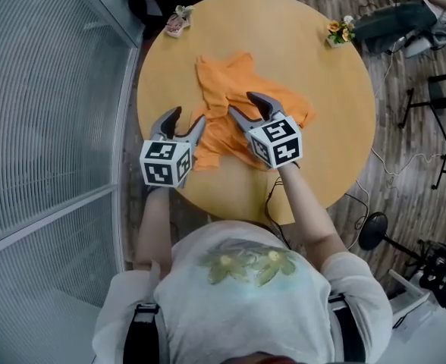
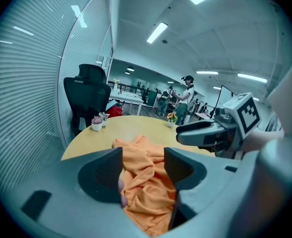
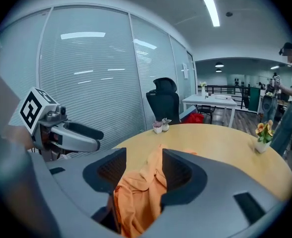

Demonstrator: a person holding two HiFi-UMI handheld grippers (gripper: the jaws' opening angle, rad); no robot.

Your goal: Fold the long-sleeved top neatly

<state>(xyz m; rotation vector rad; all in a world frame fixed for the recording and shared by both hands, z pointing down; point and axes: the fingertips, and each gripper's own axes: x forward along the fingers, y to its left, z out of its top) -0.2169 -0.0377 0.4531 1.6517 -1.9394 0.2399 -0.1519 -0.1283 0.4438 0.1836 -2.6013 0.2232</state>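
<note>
Now, on the round counter, toward its near edge: crumpled orange long-sleeved top, long axis running away from the person. Over its middle, jaws spread and holding nothing, right gripper. At its near left edge, likewise spread, left gripper.

Right gripper jaws apart — orange top bunched between, on round table

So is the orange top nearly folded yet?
Not yet. Nothing looks folded: the orange top lies crumpled on the round table. In hand: the left hand-held gripper and right hand-held gripper have open jaws around its cloth. Spreading flat and folding remain.
</note>
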